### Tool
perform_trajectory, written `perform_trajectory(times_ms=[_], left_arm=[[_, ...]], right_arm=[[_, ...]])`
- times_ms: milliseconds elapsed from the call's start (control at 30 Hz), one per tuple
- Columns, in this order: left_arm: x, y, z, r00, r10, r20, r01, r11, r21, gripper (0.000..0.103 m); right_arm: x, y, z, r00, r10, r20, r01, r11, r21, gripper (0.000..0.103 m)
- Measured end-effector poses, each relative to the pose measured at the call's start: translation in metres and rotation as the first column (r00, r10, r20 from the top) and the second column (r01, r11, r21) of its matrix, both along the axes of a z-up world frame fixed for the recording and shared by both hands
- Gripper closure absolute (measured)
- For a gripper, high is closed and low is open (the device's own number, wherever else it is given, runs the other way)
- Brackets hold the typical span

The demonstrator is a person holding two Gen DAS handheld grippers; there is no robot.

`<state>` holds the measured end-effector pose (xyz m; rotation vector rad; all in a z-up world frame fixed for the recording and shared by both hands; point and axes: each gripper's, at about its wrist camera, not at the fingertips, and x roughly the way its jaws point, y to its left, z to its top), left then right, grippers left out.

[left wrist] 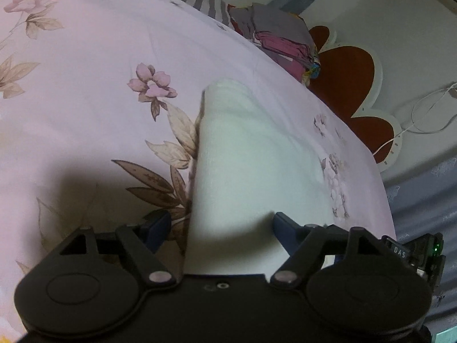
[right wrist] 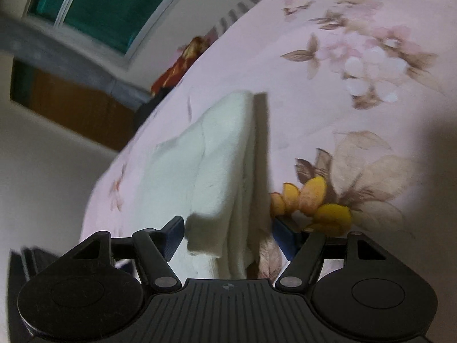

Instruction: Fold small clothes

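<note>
A small white cloth (left wrist: pixel 242 154) lies folded on the floral bedsheet (left wrist: pixel 85 85). My left gripper (left wrist: pixel 221 223) is open, its blue fingers standing either side of the cloth's near end, just above it. In the right wrist view the same white cloth (right wrist: pixel 217 154) shows folded layers with a loose corner near the camera. My right gripper (right wrist: pixel 228 228) is open, its fingers straddling that near corner without pinching it.
A pile of coloured clothes (left wrist: pixel 280 43) lies at the far edge of the bed. A red and white flower-shaped mat (left wrist: pixel 351 85) and a white cable (left wrist: pixel 428 114) lie on the floor beyond. A window (right wrist: pixel 100 8) shows in the right wrist view.
</note>
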<state>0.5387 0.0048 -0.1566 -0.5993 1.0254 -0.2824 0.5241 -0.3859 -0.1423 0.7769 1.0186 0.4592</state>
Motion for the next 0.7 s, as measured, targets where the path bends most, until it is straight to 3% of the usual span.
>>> perform_trajectory(times_ms=[233, 267, 300, 433, 467, 600, 700], left_arm=[[0.007, -0.017, 0.004, 1.000, -0.003, -0.013, 0.003, 1.000, 0.028, 0.036], [0.008, -0.020, 0.005, 1.000, -0.001, -0.018, 0.001, 0.999, 0.037, 0.036], [0.009, -0.024, 0.006, 1.000, -0.001, -0.017, 0.002, 0.998, 0.061, 0.040], [0.008, -0.047, 0.017, 0.999, -0.050, 0.022, 0.044, 0.978, 0.202, 0.060], [0.006, -0.054, 0.022, 0.997, -0.069, 0.039, 0.057, 0.966, 0.251, 0.063], [-0.004, -0.076, 0.037, 0.987, -0.129, 0.100, 0.080, 0.916, 0.394, 0.067], [-0.006, -0.075, 0.034, 0.984, -0.135, 0.115, 0.079, 0.915, 0.395, 0.067]], right_arm=[[0.009, 0.021, 0.004, 0.997, 0.068, 0.027, -0.067, 0.996, -0.066, 0.035], [0.010, 0.022, 0.005, 0.996, 0.078, 0.033, -0.075, 0.994, -0.080, 0.041], [0.010, 0.025, 0.005, 0.995, 0.089, 0.038, -0.085, 0.991, -0.103, 0.049], [0.008, 0.032, 0.005, 0.991, 0.116, 0.063, -0.104, 0.982, -0.160, 0.056], [0.007, 0.035, 0.007, 0.989, 0.124, 0.077, -0.108, 0.977, -0.186, 0.062], [-0.008, 0.048, 0.020, 0.981, 0.131, 0.143, -0.089, 0.959, -0.270, 0.071], [-0.015, 0.049, 0.020, 0.983, 0.113, 0.148, -0.067, 0.956, -0.285, 0.071]])
